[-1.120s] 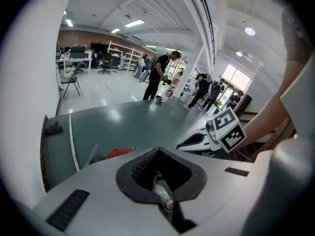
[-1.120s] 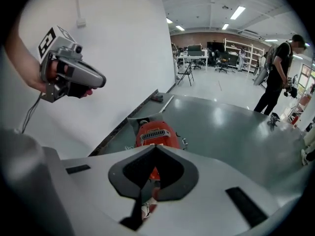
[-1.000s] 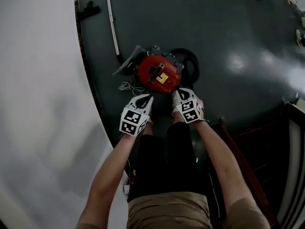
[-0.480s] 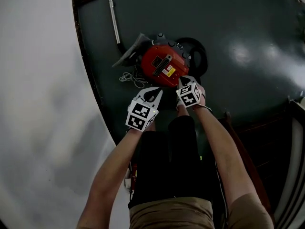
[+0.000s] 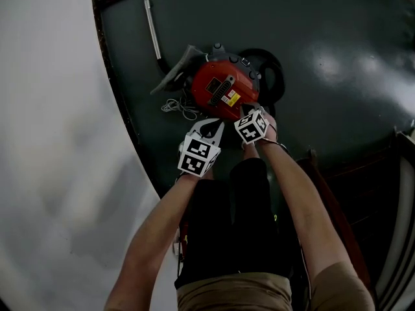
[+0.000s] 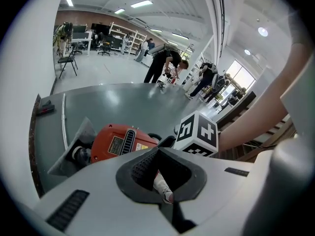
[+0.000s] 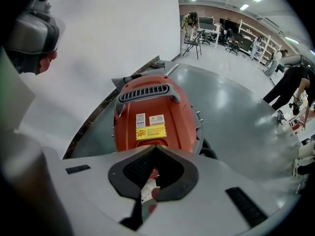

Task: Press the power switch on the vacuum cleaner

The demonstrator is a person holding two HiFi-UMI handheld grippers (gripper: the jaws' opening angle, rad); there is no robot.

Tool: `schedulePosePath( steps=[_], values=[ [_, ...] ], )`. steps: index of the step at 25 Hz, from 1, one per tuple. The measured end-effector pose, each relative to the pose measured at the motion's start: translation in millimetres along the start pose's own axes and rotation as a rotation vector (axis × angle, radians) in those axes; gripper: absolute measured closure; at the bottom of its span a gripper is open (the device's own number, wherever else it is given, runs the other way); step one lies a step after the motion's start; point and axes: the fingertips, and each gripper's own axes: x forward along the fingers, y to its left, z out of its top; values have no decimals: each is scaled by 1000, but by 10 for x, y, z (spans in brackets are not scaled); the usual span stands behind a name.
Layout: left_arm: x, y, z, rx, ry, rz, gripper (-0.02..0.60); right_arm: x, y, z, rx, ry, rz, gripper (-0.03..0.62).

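Observation:
A red vacuum cleaner [image 5: 222,88] lies on the dark green floor, with a black grille and a yellow label [image 7: 151,131] on top. My right gripper [image 5: 246,113] is shut and points steeply down over the vacuum's near end, just below the label. In the right gripper view its closed tips [image 7: 155,148] hide that end of the red body [image 7: 152,107], so I cannot make out the switch. My left gripper [image 5: 211,127] is shut with nothing in it and hangs just left of the right one, short of the vacuum [image 6: 123,140].
A metal wand [image 5: 150,24] and a grey floor nozzle [image 5: 174,74] lie left of the vacuum. A black hose [image 5: 271,75] coils behind it and a white cord [image 5: 179,107] lies at its left. The floor's edge [image 5: 123,109] meets a white wall. People stand far off [image 6: 165,65].
Both grippers have sunk toward the vacuum. The right one has tipped further down and now sits over the vacuum's near end; the left has followed beside it.

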Motion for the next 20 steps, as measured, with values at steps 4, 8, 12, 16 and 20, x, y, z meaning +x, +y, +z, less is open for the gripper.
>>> schedulePosePath(
  steps=[4,8,12,16,20],
  values=[
    [34,50,-36,8,17,-9,578,78,-9,-22,19,22,-12,585],
    [51,127,-42,15,19,-7,578,114,-35,-27,46,37,-43,585],
    [54,214,-23,9,16,3,578,201,-95,-62,52,71,-56,585],
    [-54,275,39,27,16,15,578,239,-114,-47,100,144,42,585],
    [-392,155,291,40,-23,18,578,-154,-329,186,392,-32,162,585]
  ],
)
